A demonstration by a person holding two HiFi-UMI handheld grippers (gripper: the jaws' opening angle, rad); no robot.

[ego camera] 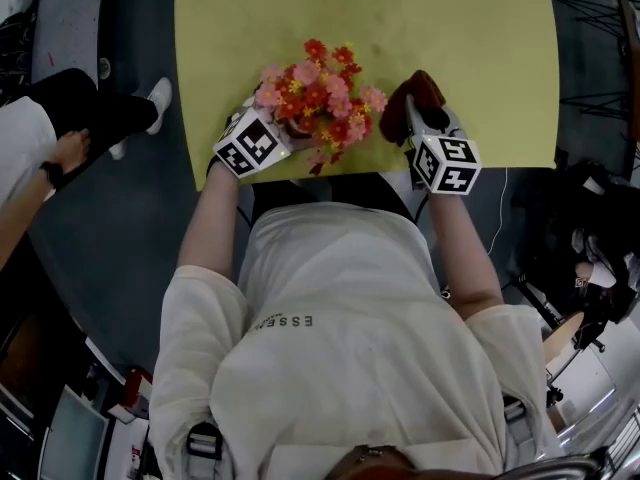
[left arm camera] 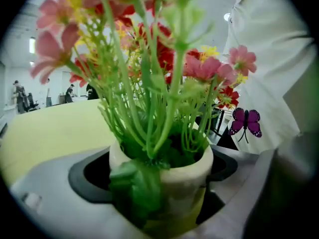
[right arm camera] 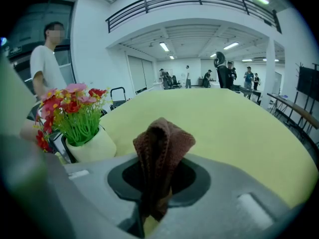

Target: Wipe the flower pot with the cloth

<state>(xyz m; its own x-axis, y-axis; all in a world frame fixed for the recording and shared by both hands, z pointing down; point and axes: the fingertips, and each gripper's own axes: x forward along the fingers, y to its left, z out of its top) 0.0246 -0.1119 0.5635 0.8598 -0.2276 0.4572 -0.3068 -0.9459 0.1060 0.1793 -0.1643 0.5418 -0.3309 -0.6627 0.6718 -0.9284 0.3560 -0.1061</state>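
Note:
A cream flower pot (left arm camera: 169,183) with pink, red and yellow artificial flowers (ego camera: 318,96) stands near the front edge of the yellow-green table (ego camera: 480,48). My left gripper (ego camera: 283,133) is shut on the pot, whose rim fills the space between the jaws in the left gripper view. The pot (right arm camera: 92,146) also shows at the left of the right gripper view. My right gripper (ego camera: 418,118) sits just right of the flowers, shut on a folded brown cloth (right arm camera: 160,156) that sticks up between its jaws. The cloth (ego camera: 418,93) is a little apart from the flowers.
A small purple butterfly decoration (left arm camera: 246,123) pokes out of the bouquet. The table's front edge (ego camera: 500,166) runs just under both grippers. Another person (ego camera: 40,148) is at the left beside the table. A stand and cables (ego camera: 590,268) sit on the floor at the right.

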